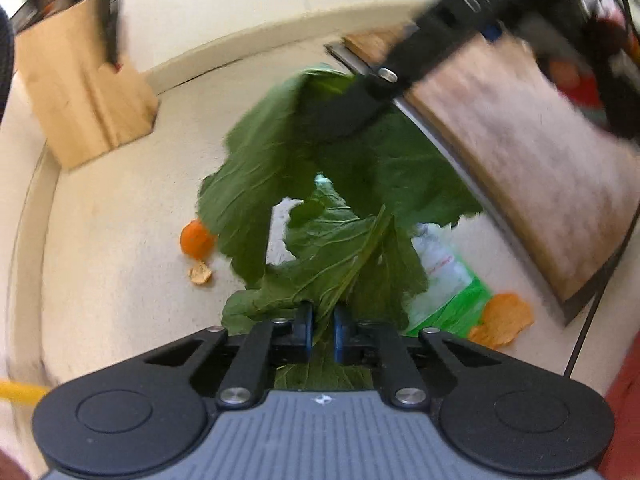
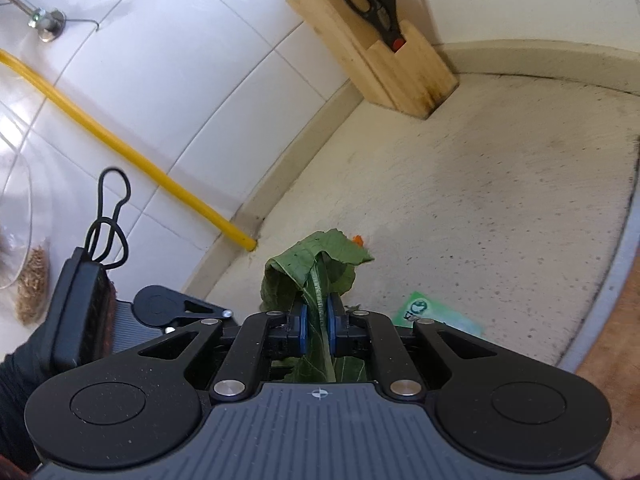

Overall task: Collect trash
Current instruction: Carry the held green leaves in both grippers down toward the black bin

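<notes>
Item: leaf, large, green, limp, held above the table. Left gripper jaws closed narrow on its lower part; right gripper jaws closed on the midrib at the other end. Judged light, soft, easily torn; the rib was the firmer hold. Remaining on the table: orange peel, a carrot piece, a green wrapper. Knife block by the wall.
</notes>
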